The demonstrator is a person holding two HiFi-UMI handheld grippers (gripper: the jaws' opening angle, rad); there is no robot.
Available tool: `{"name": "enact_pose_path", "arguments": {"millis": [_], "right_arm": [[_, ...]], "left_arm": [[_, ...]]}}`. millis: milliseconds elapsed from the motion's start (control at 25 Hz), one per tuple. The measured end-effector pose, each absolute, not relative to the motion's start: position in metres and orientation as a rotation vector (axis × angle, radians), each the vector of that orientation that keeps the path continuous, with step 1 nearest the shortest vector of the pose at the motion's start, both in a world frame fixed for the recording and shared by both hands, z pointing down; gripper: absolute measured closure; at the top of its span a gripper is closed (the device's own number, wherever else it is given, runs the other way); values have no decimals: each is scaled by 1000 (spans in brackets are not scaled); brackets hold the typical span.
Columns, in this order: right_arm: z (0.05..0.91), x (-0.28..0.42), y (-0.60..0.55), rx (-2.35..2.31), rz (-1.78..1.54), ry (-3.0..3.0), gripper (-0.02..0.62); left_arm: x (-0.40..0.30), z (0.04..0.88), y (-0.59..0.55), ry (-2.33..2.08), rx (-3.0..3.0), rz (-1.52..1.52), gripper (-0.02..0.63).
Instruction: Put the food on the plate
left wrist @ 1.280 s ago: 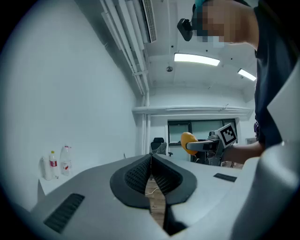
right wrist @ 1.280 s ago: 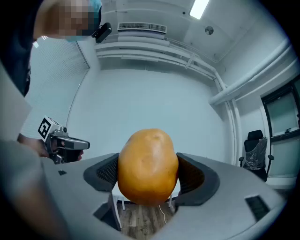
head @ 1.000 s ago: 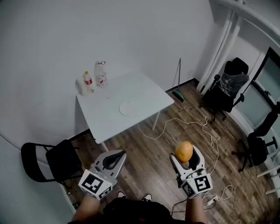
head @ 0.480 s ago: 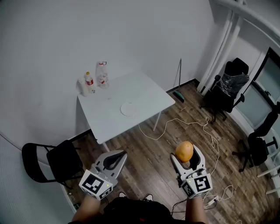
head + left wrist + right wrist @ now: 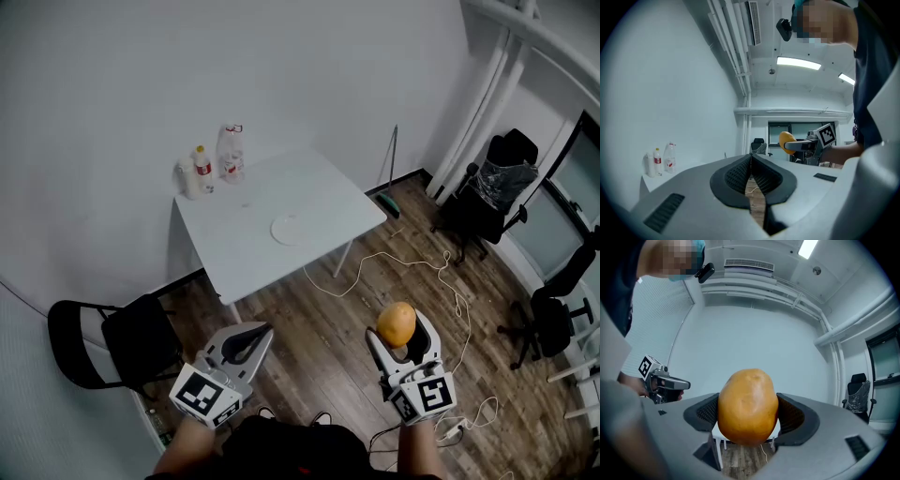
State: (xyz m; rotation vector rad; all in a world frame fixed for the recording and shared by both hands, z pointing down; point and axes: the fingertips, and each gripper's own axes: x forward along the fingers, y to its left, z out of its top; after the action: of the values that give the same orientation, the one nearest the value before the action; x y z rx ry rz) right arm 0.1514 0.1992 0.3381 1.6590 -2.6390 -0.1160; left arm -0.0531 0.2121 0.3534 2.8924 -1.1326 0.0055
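Right gripper (image 5: 399, 330): low at the right of the head view, closest in; jaws clamped on the fruit, one pad against each flank.
Fruit (image 5: 396, 323): orange-yellow, smooth, egg-shaped; stood with its long axis upright between the pads in the right gripper view (image 5: 747, 406), bulging above and below them; not yet on the plate.
Left gripper (image 5: 246, 339): low at the left, about level with the right one; jaws pressed together at the tips, nothing between them.
Floor (image 5: 328, 323): wood planks, spread between the grippers and the table.
Table (image 5: 234, 258): white, square, ahead and a little to the left, well apart from both grippers.
Plate (image 5: 292, 228): small, white, round; lay flat and bare near the table's middle, toward the right edge.
Direction: forward and to the left of the held fruit, in a line that ran between the two grippers.
Nearer arm: left one sat somewhat closer sideways to the plate but carried nothing; right one held the load, so judged the one to travel forward and leftward before lowering.
Bottles (image 5: 232, 152): far left corner of the table, by the wall, well apart from the plate.
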Motion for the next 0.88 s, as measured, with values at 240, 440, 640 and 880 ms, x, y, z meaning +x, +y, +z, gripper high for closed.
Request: {"name": "enact_pose_path", "arguments": {"millis": [240, 440, 640, 880], "right_arm": [[347, 99, 201, 1612, -95, -2702, 225], [350, 75, 195, 1561, -85, -2730, 225], [349, 75, 177, 1566, -47, -2745, 225], [361, 93, 135, 1532, -24, -2783, 225]], "left_arm": [[-92, 362, 217, -1128, 2889, 30, 583], [-113, 368, 212, -1143, 2868, 27, 583], [-110, 380, 199, -1142, 2848, 38, 583], [-96, 384, 159, -1180, 2831, 59, 583]]}}
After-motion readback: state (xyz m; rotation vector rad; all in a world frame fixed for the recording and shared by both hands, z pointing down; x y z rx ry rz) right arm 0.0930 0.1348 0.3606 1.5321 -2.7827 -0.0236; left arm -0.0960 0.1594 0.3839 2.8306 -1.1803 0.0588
